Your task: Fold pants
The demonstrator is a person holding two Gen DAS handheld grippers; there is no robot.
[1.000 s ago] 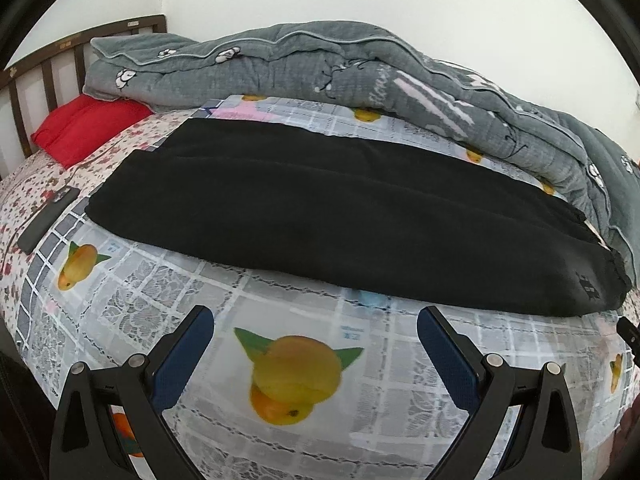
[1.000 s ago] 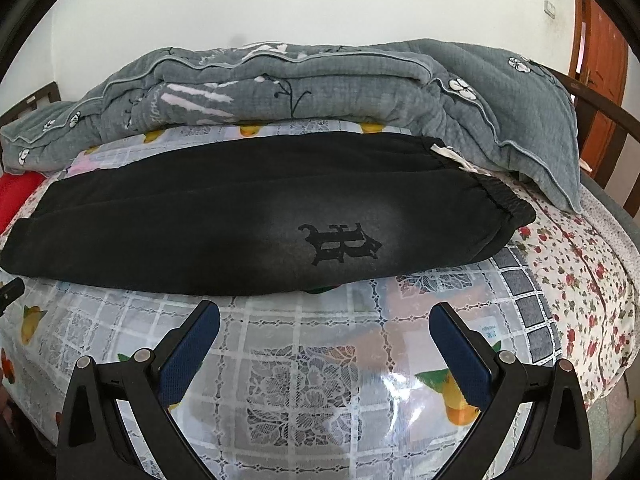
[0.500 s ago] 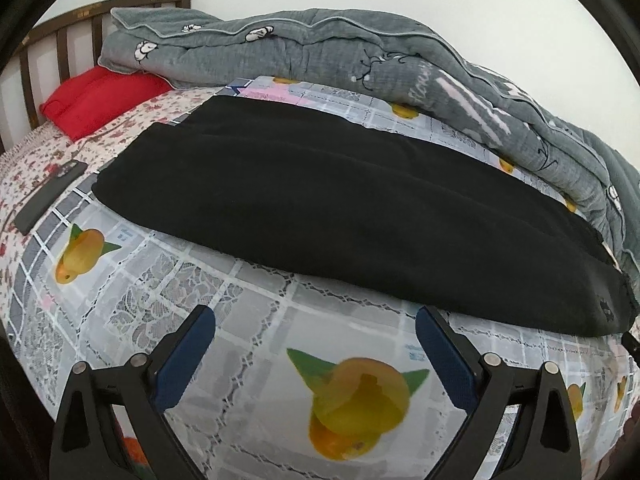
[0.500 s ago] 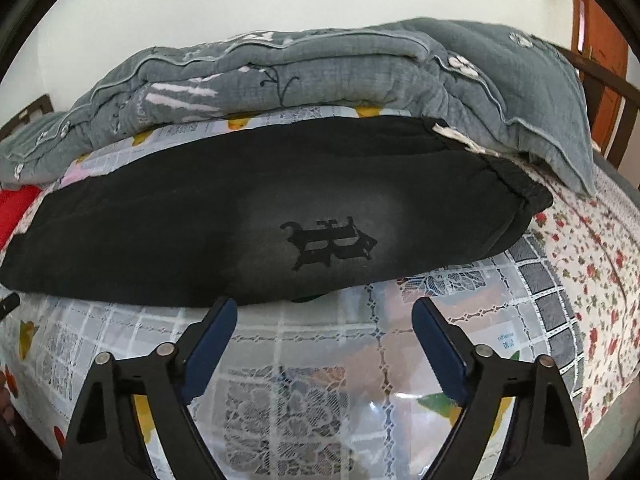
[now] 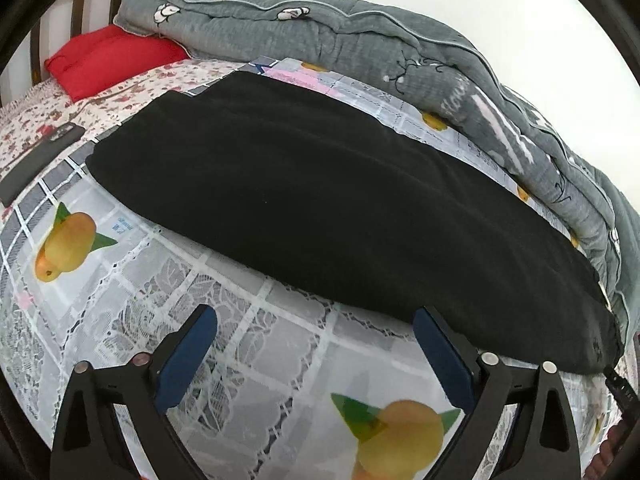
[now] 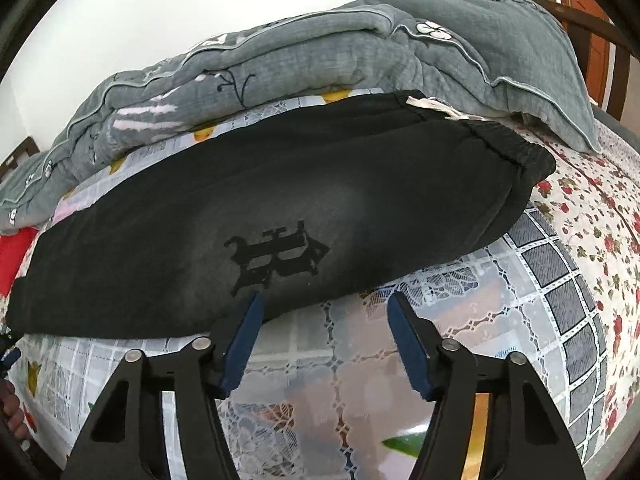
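Note:
Black pants [image 5: 320, 208] lie flat lengthwise across the bed, folded leg on leg. In the right wrist view the pants [image 6: 280, 216] show a black printed emblem [image 6: 276, 258] and the elastic waistband at the right. My left gripper [image 5: 316, 320] is open and empty, just short of the pants' near edge toward the leg end. My right gripper [image 6: 324, 304] is partly open and empty, its left fingertip at the pants' near edge below the emblem.
A grey quilt [image 5: 360, 36] is piled along the far side, against the wall; it also shows in the right wrist view [image 6: 320, 52]. A red pillow [image 5: 108, 60] and a dark flat remote-like object [image 5: 36, 160] lie at the left. The bed has a fruit-print cover [image 5: 200, 300].
Both grippers have moved closer to the pants' near edge. The right gripper's jaws have narrowed. The left gripper has shifted left toward the leg end.

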